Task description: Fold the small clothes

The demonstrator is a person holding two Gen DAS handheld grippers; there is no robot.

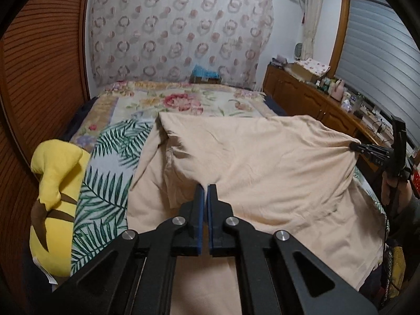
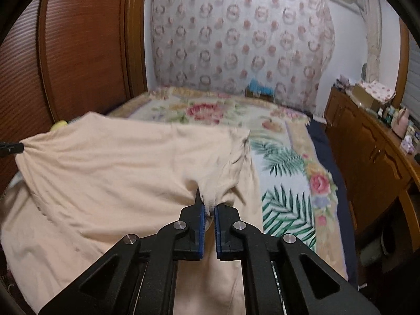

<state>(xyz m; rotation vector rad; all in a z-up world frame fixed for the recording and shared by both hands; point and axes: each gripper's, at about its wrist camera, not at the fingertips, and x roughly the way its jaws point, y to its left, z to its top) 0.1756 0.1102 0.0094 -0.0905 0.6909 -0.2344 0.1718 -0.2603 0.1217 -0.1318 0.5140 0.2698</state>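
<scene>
A cream garment (image 1: pixel 257 168) lies across the near part of the bed, partly lifted and doubled over. My left gripper (image 1: pixel 205 187) is shut on its near edge, with cloth pinched between the blue pads. My right gripper (image 2: pixel 209 207) is shut on another bunch of the same garment (image 2: pixel 118 162). In the left wrist view the right gripper (image 1: pixel 353 146) shows at the far right, pulling the cloth taut. In the right wrist view the left gripper's tip (image 2: pixel 18 147) shows at the far left edge, holding the opposite corner.
The bed has a floral and palm-leaf cover (image 1: pixel 110 162). A yellow plush toy (image 1: pixel 55 181) lies at the bed's left edge. A wooden wardrobe (image 2: pixel 86 52) stands on the left. A wooden cabinet (image 2: pixel 372 152) with clutter runs along the right.
</scene>
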